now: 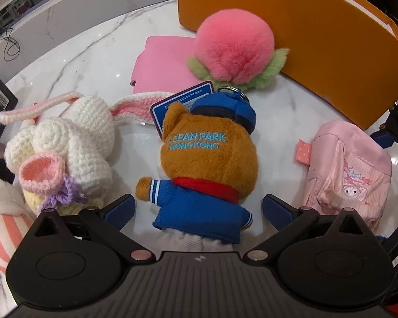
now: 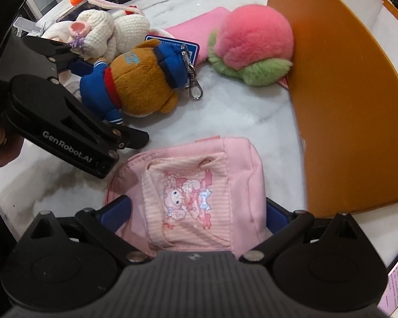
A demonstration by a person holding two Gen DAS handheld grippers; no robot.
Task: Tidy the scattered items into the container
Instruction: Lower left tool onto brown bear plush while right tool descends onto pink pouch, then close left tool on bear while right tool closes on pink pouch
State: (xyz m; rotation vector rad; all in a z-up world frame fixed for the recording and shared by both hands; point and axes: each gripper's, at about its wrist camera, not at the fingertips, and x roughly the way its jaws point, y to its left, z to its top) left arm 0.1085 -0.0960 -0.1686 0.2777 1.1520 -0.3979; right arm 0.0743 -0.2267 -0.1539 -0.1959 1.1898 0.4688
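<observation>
Your left gripper [image 1: 197, 210] has its blue-padded fingers spread wide on either side of the plush bear keychain [image 1: 207, 159], near its blue cloth jacket without pressing it; the bear lies on the glossy marble tabletop [image 1: 87, 61], brown fuzzy head embroidered "OCEAN PARK HONG KONG", blue cap and metal clasp pointing away from you. Your right gripper [image 2: 197, 212] straddles the soft pink fabric pouch [image 2: 196, 193], which carries a ribbed pocket printed with a cartoon character; the fingers sit at the pouch's sides, though you cannot tell whether they are squeezing it. Left of the bear lies a knobbly cream crocheted rabbit [image 1: 74, 137] with long pink-lined ears and a purple yarn bow. Behind the bear, a glossy blue card [image 1: 183, 100] pokes out, and a flat, smooth pink sheet [image 1: 161, 63] lies beyond it. Resting on that sheet's far edge, the round, fluffy pink peach plush [image 1: 233, 50] with shaggy green leaves leans against the smooth orange wall of the container [image 1: 318, 39], which stands at the table's far right.
</observation>
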